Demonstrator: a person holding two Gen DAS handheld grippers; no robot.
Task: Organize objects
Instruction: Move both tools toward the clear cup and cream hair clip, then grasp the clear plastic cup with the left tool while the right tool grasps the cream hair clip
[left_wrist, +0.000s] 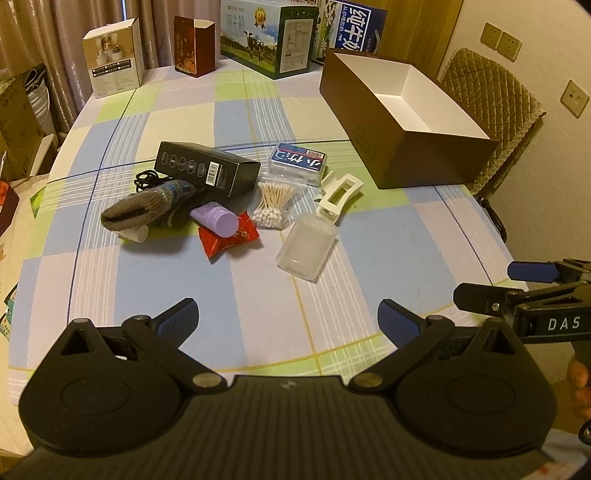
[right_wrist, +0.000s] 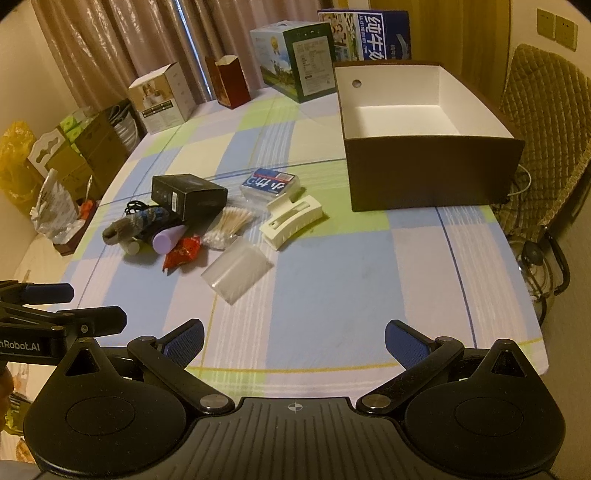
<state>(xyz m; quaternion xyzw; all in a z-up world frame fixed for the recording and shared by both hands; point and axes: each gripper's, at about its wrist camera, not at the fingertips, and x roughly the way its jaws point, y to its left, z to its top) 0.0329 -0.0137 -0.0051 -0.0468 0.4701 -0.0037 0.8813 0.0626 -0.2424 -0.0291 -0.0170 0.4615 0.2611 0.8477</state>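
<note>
Checked pastel tablecloth (left_wrist: 258, 295) carries everything: nothing is sorted yet. At upper right the brown cardboard box with white lining (right_wrist: 432, 173) looks empty, while the clutter sits centre-left, including a black carton (left_wrist: 207, 168) and clear plastic case (left_wrist: 306, 247). Left gripper (left_wrist: 288, 325) and right gripper (right_wrist: 293, 341) both gape wide, empty. What lies beneath the grey knitted sock (left_wrist: 147, 206) is hidden.

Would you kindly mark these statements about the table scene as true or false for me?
1. The brown box already holds several items. False: its white inside is bare.
2. Both the left gripper and the right gripper are open and hold nothing. True.
3. The purple tube lies partly on the red packet. True.
4. The white hair clip is inside the brown box. False: it lies on the tablecloth, beside the clear plastic case.
5. The black carton stands upright. False: it lies on its side.
</note>
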